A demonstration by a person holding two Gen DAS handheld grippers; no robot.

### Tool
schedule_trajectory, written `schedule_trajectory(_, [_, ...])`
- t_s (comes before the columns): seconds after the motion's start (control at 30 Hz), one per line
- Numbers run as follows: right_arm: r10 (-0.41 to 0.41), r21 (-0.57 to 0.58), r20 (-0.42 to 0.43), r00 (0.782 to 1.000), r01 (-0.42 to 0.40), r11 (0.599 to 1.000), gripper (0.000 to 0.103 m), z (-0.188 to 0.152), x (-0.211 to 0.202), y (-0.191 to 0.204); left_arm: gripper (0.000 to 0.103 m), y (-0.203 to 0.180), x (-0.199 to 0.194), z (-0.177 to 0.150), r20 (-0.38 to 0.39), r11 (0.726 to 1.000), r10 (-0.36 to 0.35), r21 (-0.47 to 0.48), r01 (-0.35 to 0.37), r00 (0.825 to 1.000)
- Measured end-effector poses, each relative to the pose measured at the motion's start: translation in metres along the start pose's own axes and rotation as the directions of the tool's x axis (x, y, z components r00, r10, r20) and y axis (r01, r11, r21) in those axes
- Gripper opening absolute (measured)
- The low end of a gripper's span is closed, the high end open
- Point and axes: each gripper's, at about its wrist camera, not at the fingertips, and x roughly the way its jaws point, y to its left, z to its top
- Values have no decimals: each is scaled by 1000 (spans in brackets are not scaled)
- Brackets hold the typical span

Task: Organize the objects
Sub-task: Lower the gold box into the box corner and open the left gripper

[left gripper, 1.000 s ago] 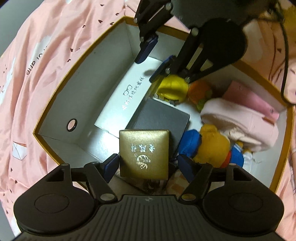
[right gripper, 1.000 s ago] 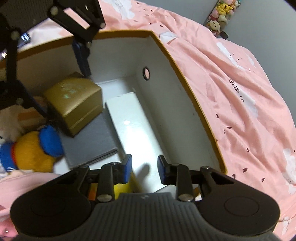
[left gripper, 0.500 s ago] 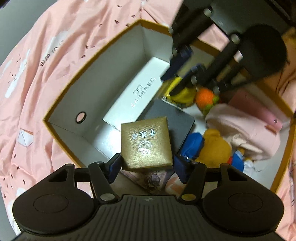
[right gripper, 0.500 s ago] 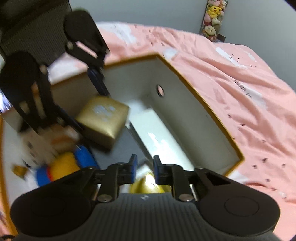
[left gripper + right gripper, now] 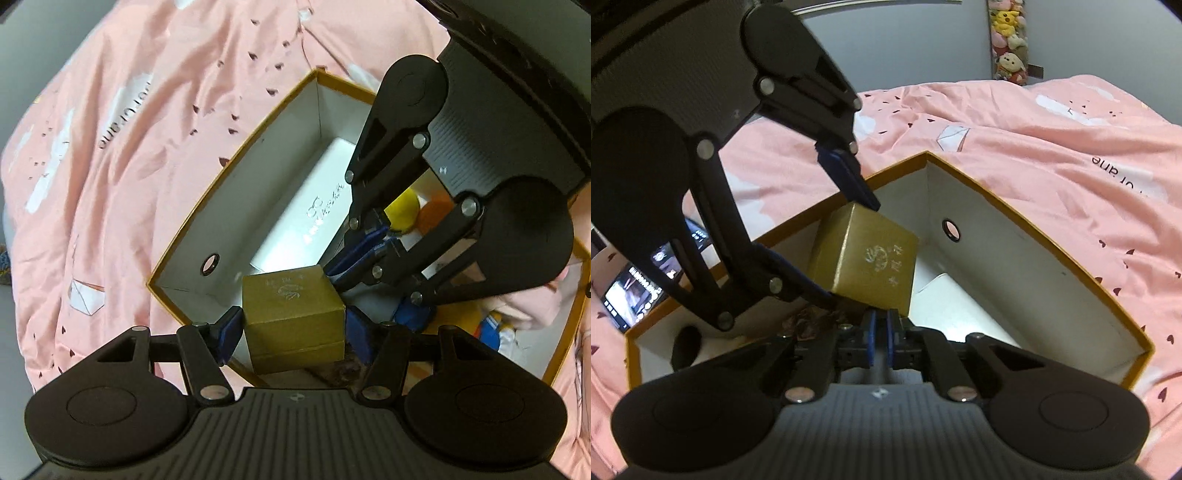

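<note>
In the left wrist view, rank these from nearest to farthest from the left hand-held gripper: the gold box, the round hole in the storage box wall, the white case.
1. Gold box: between the left hand-held gripper's fingers, clamped.
2. Round hole: in the storage box wall, up and left of the gold box.
3. White case: on the storage box floor, stretching away beyond the gold box.

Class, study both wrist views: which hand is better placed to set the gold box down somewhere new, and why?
Left. Its tongs already clamp the gold box above the storage box. The right tongs are nearly shut and hold nothing.
</note>
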Motion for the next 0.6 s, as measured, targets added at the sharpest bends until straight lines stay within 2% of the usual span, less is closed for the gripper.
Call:
schedule_trajectory(0.13, [7,5,-9,1000,-7,1000,5,0,9,-4,69,-1,8,13,-49,995,8,97,-3,999])
schedule_trajectory(0.3, [-58,-10,5,998,58,998,5,6,5,-17,69,-4,18,14,-97,985,26,175,-8,995])
schedule_trajectory(0.4, [-16,36,27,1000,15,999,5,9,2,-24,69,-5,24,17,-119,980,27,199,-3,993])
schedule_trajectory(0.6, [19,70,28,999,-21,997,2,9,17,-24,68,1,31,21,-140,977,30,214,1,990])
